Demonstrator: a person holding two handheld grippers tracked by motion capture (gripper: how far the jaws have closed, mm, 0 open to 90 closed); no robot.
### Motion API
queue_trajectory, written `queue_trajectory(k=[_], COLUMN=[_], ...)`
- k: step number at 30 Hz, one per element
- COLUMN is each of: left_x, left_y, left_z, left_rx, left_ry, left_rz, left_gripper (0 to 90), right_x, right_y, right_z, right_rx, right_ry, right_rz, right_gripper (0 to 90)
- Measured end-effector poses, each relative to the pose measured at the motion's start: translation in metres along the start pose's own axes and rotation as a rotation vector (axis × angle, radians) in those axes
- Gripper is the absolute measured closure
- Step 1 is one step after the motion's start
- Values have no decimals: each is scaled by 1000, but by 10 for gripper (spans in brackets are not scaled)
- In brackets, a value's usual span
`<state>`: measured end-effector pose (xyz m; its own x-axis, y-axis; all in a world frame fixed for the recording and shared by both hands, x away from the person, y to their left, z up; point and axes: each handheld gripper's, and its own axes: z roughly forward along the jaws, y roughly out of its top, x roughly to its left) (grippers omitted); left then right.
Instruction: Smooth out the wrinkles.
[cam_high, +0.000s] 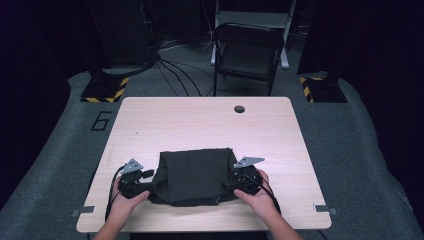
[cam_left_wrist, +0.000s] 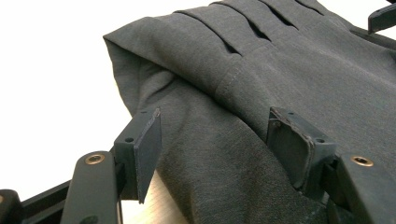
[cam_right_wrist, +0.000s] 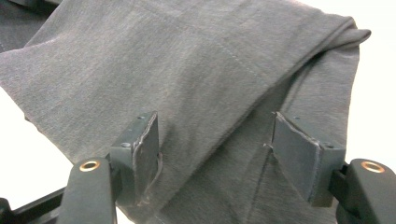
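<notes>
Beyond the far edge of the pale wooden table (cam_high: 150, 125), a black folding metal chair (cam_high: 248, 52) stands on the grey carpet, with dark cables (cam_high: 175, 70) trailing across the floor beside it. Two black stand bases edged with yellow-and-black hazard tape (cam_high: 102, 89) sit at either far corner of the table. A small round hole (cam_high: 239, 109) is cut into the tabletop near its far edge. Nothing lies between the person's hands and the work.

A folded dark grey cloth garment (cam_high: 197, 176) with stitched pleats lies flat on the near middle of the table. The left gripper (cam_high: 150, 186) sits at the cloth's left edge, the right gripper (cam_high: 227, 185) at its right edge, each held in a hand low over the tabletop.

Seen along the left gripper (cam_left_wrist: 215, 140), its jaws stand wide apart, with a fold of the cloth (cam_left_wrist: 280, 70) lying between them; the pads do not press on it. The right gripper (cam_right_wrist: 215, 144) is likewise spread, the cloth's (cam_right_wrist: 187, 70) folded edge between its pads without being pinched.

A large black figure "6" (cam_high: 101, 120) is marked on the carpet left of the table.
</notes>
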<state>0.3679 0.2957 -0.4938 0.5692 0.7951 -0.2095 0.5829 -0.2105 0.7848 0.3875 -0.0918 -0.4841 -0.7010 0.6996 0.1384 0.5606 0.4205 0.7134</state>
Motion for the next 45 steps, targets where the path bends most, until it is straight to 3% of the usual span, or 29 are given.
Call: queue_trajectory(k=[8, 14, 23, 26, 31, 35, 38, 43, 45], left_x=[2, 3, 9, 9, 7, 5, 5, 11, 14], left_y=[1, 6, 20, 20, 16, 9, 1, -15, -19], left_z=[-2, -6, -27, -35, -44, -48, -48, -44, -41], left_rx=[4, 8, -16, 1, 8, 22, 33, 23, 42], left_ry=[8, 21, 40, 44, 51, 45, 48, 55, 68], left_rz=[4, 8, -43, -47, -50, -45, -45, -109, -109], left_gripper=[359, 358, 358, 358, 358, 356, 356, 357, 357], right_x=[-8, -12, -17, -16, -12, -9, -9, -12, -15], right_y=[6, 7, -3, -3, -5, -9, -13, -23, -29], right_z=[-12, -27, -53, -64, -76, -77, -75, -66, -62], right_rx=[1, -16, -4, -15, -27, -16, -18, -48, -51], right_ry=[-32, -24, -36, -35, -35, -43, -50, -89, -104], right_rz=[-6, 1, 3, 10, 9, -20, -10, 12, 28], right_gripper=[322, 324, 324, 323, 322, 322, 322, 323, 323])
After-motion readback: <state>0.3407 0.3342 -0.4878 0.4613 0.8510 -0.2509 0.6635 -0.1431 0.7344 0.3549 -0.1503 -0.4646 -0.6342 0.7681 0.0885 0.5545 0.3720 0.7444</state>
